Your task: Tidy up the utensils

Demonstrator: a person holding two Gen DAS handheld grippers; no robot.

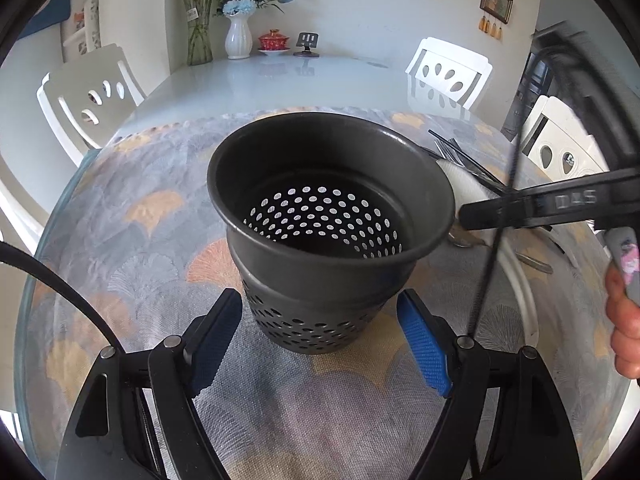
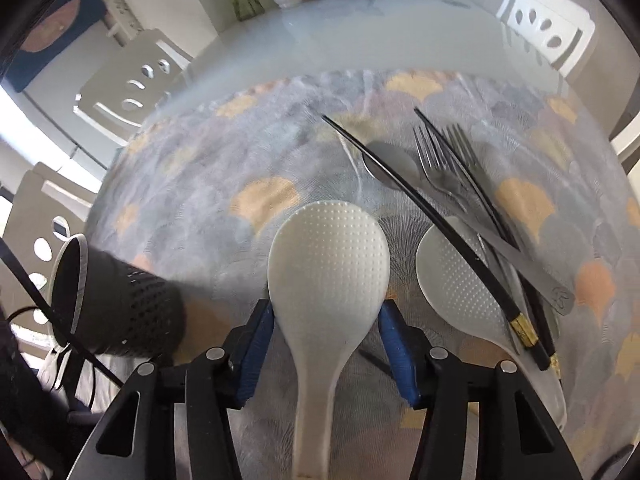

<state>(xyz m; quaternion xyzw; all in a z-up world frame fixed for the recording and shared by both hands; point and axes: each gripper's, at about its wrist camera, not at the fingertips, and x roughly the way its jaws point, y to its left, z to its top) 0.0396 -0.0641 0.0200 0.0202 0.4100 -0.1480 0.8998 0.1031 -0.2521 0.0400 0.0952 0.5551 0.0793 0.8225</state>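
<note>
A black perforated utensil holder (image 1: 320,232) stands upright on the patterned cloth, with nothing inside it. My left gripper (image 1: 320,320) is shut on its lower body, one blue pad against each side. My right gripper (image 2: 326,320) is shut on a white rice paddle (image 2: 328,264), its pads pressing the narrowing base of the head while the handle runs back between the fingers. To the right lies a pile: a second white paddle (image 2: 456,280), two forks (image 2: 440,168), a metal spoon (image 2: 390,164) and black chopsticks (image 2: 420,200). The holder (image 2: 120,308) is at lower left in the right wrist view.
A right gripper finger (image 1: 520,208) and the hand (image 1: 624,320) holding it reach in beside the holder's rim. White chairs (image 1: 448,72) ring the table. Vases (image 1: 238,36), a red lidded bowl (image 1: 274,42) and a small stand (image 1: 308,44) sit at the far end.
</note>
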